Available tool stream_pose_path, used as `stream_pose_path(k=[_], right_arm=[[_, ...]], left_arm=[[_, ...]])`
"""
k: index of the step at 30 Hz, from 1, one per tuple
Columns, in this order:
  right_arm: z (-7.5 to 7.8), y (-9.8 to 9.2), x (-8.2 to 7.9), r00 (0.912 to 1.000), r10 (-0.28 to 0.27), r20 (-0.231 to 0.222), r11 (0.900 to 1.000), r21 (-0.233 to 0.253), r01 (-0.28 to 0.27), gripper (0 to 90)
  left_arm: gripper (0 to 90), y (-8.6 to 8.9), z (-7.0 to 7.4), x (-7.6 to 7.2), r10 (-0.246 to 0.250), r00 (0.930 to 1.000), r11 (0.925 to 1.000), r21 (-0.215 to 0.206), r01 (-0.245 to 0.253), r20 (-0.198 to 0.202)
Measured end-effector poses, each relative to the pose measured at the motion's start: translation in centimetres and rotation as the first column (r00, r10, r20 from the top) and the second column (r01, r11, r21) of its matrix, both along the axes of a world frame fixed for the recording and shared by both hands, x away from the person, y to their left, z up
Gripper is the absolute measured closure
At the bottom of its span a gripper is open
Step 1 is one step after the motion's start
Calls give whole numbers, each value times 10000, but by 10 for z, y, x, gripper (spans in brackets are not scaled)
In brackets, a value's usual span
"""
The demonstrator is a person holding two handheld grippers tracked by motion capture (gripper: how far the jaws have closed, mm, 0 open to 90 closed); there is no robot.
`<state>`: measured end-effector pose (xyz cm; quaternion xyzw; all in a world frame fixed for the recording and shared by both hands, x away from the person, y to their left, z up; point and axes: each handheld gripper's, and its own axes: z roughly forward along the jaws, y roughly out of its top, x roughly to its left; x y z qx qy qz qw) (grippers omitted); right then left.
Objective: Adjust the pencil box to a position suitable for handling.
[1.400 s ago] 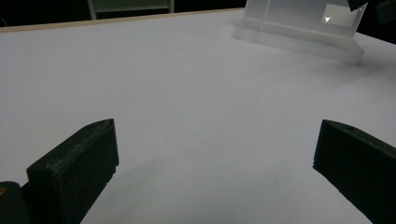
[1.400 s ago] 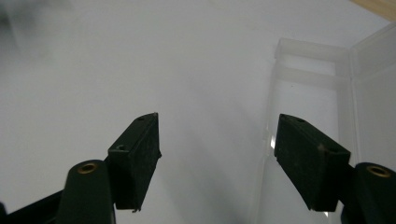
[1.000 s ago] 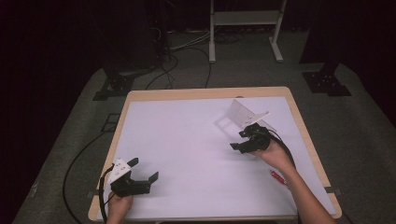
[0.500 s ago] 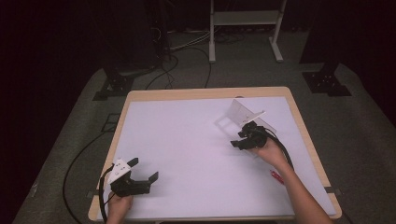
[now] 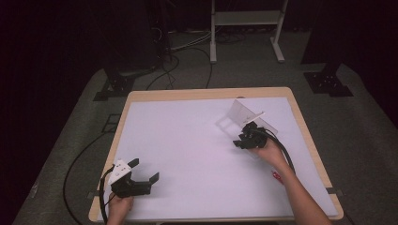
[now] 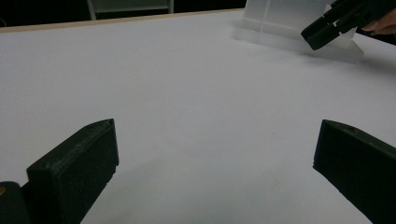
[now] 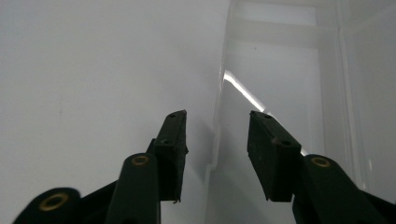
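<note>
A clear plastic stand sits tilted on the white tabletop at the back right. My right gripper is at its near end, open. In the right gripper view the right gripper has its jaws on either side of a thin edge of the clear stand, not closed on it. My left gripper rests at the front left, far from the stand, open and empty. The left gripper view shows the left gripper spread wide over bare white surface, with the stand and the right gripper far off.
The table has a wooden rim around its white surface. A small red object lies beside the right forearm near the front right. Cables trail from both grippers. Dark floor with stands and cables surrounds the table.
The right gripper has crept a little forward and to the left, closer along the clear stand. The left gripper has stayed in place.
</note>
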<state>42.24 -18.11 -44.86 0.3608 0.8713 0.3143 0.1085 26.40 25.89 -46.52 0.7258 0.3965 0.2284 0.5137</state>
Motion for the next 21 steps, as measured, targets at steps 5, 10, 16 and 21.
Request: stream_pose_path(k=[5,10,16,21], right_arm=[[-2,0,2,9999,-83,-92,10000,-30,82,626],[-5,2,2,9999,-60,-141,9998,-198,57,688],[-8,4,2,9999,-19,-140,9998,-209,16,773],[-8,5,1,9999,52,-107,9998,-215,-55,817]], left_arm=[[0,0,0,0,4,10000,10000,-20,-4,-6],[0,0,0,0,6,10000,10000,-20,-6,8],[0,0,0,0,0,10000,10000,-16,0,-1],[0,1,0,0,0,10000,10000,-12,0,-2]])
